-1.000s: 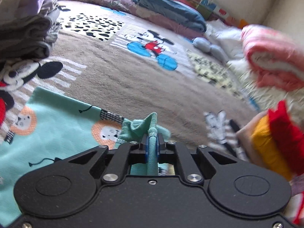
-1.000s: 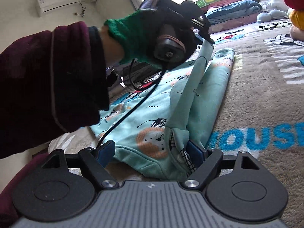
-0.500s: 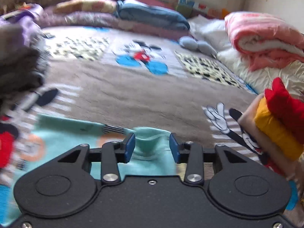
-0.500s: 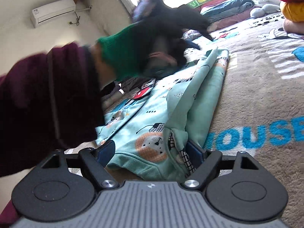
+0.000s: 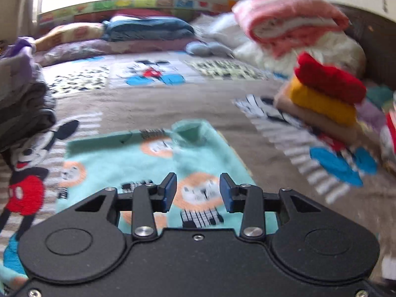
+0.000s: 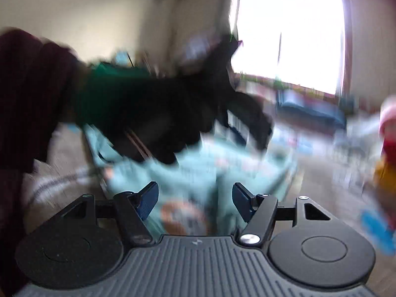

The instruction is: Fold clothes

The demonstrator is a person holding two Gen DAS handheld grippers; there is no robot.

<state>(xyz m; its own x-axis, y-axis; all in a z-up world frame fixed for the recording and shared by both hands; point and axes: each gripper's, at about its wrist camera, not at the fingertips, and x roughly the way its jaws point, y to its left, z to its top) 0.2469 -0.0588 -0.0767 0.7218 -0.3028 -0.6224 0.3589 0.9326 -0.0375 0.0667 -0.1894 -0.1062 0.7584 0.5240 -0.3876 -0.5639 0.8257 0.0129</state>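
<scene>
A mint-green child's garment (image 5: 138, 163) printed with orange lions lies folded flat on the brown cartoon-mouse blanket (image 5: 153, 106). My left gripper (image 5: 198, 191) hovers open just above the garment's near part, nothing between its blue pads. In the heavily blurred right wrist view the same garment (image 6: 222, 170) lies ahead, and my right gripper (image 6: 195, 201) is open over its near edge, holding nothing. The other gripper, held in a green-gloved hand (image 6: 116, 104) with a dark maroon sleeve, crosses that view above the cloth.
A stack of folded red, yellow and tan clothes (image 5: 324, 99) sits at the right. A pile of grey and purple garments (image 5: 22, 104) stands at the left. A rolled pink blanket (image 5: 289, 27), blue pillow (image 5: 148, 28) and a soft toy lie at the far end.
My left gripper let go of the garment's sleeve, opened and pulled back above the cloth. The right gripper lifted off the garment's edge and swung upward; both views are motion-blurred.
</scene>
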